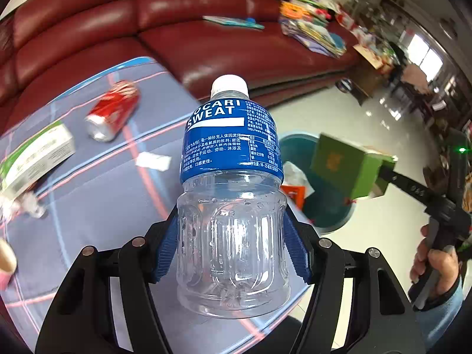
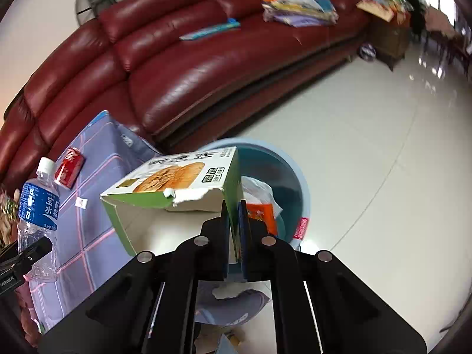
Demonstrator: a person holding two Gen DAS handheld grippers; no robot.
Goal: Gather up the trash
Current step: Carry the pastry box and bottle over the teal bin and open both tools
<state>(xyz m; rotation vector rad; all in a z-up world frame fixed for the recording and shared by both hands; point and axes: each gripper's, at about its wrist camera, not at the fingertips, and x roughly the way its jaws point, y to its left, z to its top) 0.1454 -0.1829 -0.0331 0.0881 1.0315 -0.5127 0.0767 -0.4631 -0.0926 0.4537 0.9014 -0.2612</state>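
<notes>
Green carton overhangs bin rim.

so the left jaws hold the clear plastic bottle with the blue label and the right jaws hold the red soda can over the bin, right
Not quite. The red soda can lies on the checked cloth. The right gripper holds a torn green and white cardboard box by one wall over the blue bin, as the right wrist view shows. The left gripper does hold the clear plastic bottle.
</notes>
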